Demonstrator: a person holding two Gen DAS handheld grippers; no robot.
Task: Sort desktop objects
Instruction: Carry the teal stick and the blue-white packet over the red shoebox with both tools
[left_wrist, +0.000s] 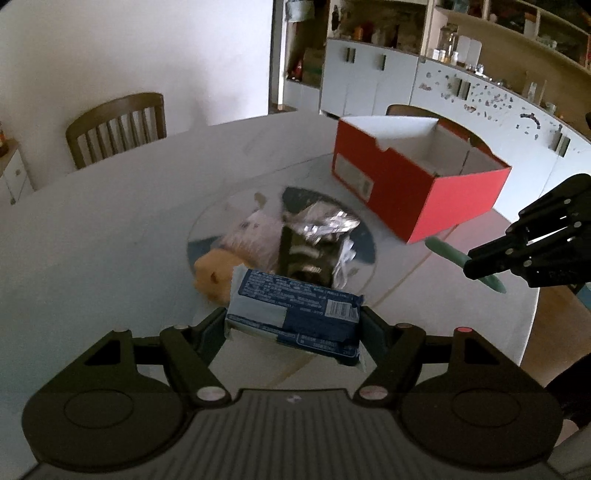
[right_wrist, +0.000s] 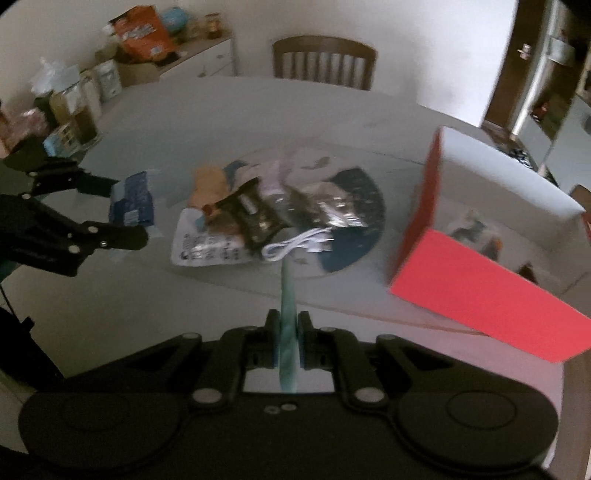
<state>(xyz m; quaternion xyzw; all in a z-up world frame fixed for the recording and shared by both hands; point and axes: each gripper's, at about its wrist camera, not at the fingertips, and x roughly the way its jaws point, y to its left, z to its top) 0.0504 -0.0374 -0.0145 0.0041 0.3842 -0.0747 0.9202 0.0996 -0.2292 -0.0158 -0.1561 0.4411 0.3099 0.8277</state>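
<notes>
The left claw (left_wrist: 293, 325) pinches a blue-and-white packet (left_wrist: 295, 314) across its width, printed back with a barcode facing up, one end crumpled; the packet hangs clear above the tabletop (left_wrist: 92, 240). The right claw (right_wrist: 288, 332) is pressed together on a slim pale-green stick (right_wrist: 287, 321) (too blurred to name more closely), which juts out past both pads and lies lengthwise toward 12 o'clock in the right wrist view.

At the middle of the round white tabletop sits a dark blue round mat (right_wrist: 354, 221) carrying the heap of loose things: a crinkled silver foil wrapper (left_wrist: 325, 221), a dark snack pack (right_wrist: 255, 218), a coiled white cable (right_wrist: 295, 245), a flat white printed pouch (right_wrist: 207, 247), an orange soft toy (left_wrist: 212, 273) and a pinkish one (left_wrist: 255, 232) beside it.

The red cardboard box (left_wrist: 406, 192) stands open-topped at 2 o'clock from the heap in the left wrist view, white inside; what it holds cannot be made out. It sits near the tabletop's far-right rim.

Bare tabletop runs wide from 9 to 11 o'clock of the heap. A wooden chair (left_wrist: 118, 129) stands at the far edge, against the white wall.
</notes>
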